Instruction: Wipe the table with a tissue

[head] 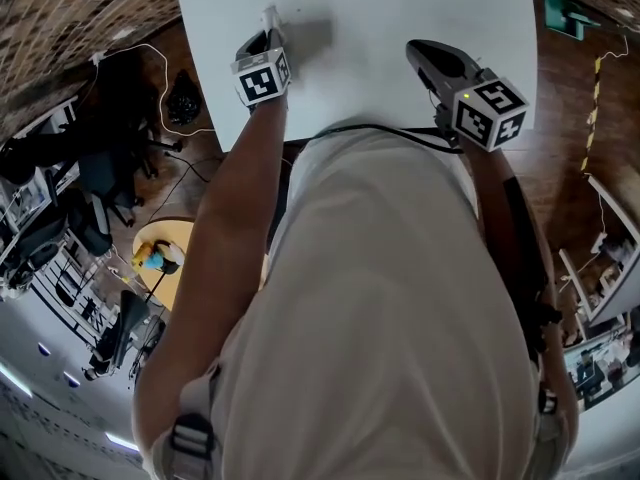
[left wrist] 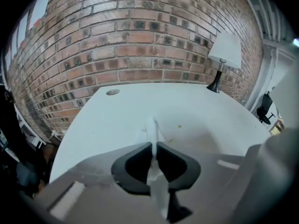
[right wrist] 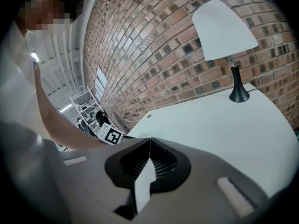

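Left gripper (left wrist: pixel 153 146) pinches a thin white tissue (left wrist: pixel 152 129), its long axis running straight out past the jaw tips, the far end seemingly resting on the white table (left wrist: pixel 224 120), where its edges blur into the surface. Right gripper (right wrist: pixel 149 141), jaws together and empty, hangs to its right.

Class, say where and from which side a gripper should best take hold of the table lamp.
Probably the lamp's thin dark stem, approached level from the side: it stands upright, its shade flares wide and its base lies flat.
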Demonstrator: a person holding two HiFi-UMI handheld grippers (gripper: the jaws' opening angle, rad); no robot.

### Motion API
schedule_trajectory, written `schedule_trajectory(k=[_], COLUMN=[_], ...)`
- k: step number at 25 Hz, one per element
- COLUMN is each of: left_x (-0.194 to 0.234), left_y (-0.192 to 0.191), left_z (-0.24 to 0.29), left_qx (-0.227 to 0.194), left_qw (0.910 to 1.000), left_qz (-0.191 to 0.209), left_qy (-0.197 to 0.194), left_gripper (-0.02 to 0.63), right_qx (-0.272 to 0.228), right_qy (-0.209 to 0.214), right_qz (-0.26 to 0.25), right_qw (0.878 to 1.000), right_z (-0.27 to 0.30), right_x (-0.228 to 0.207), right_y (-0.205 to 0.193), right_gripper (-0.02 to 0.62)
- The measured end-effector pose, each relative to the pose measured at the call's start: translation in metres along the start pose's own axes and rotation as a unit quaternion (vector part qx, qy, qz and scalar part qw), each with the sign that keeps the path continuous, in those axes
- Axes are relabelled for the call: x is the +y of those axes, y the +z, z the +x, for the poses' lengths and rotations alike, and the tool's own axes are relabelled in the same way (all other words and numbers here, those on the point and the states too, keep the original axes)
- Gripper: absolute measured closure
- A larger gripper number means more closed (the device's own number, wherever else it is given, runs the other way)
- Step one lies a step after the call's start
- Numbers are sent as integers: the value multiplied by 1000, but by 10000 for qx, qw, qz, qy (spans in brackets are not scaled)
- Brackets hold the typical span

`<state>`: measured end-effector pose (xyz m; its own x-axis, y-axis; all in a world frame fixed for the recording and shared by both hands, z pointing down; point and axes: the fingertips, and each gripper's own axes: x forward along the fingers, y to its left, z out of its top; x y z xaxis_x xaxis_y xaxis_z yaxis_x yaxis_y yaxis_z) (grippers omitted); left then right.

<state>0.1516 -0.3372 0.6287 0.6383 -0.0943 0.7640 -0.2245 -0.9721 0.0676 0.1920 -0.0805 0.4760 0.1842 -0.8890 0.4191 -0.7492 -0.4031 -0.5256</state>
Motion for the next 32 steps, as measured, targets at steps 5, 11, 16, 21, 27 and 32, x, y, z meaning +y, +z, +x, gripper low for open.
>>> schedule_trajectory(k=[5,11,16,21,27,32], left_x=[-14,-25,-40,-8,-1,-19], left_y=[14,11,0,9,17,23], left_z=[0,5,1,-6,11,15], left_qx=[68,138,238,-232,-18,-80], left_qw=[9998,9995,9954,9992,9981,9975], left_qz=[188,260,845,338,608,700], left_qy=[12,-142,-385,-41,111,29], left_gripper=[572,572,572,569,569,572], right_qx=[12,28,41,28,-25,-61], right_qy=[-31,-32,-28,-45,-228,-245], right_qz=[32,1,-18,-84,43,94], right_qw=[10000,10000,10000,10000,9997,9996], right_z=[-6,-8,-8,-8,-25,-28], right_x=[-5,-4,-1,3,-11,-12], right_y=[-4,-4,-5,-2,-5,-7], right_gripper=[586,586,586,586,586,586])
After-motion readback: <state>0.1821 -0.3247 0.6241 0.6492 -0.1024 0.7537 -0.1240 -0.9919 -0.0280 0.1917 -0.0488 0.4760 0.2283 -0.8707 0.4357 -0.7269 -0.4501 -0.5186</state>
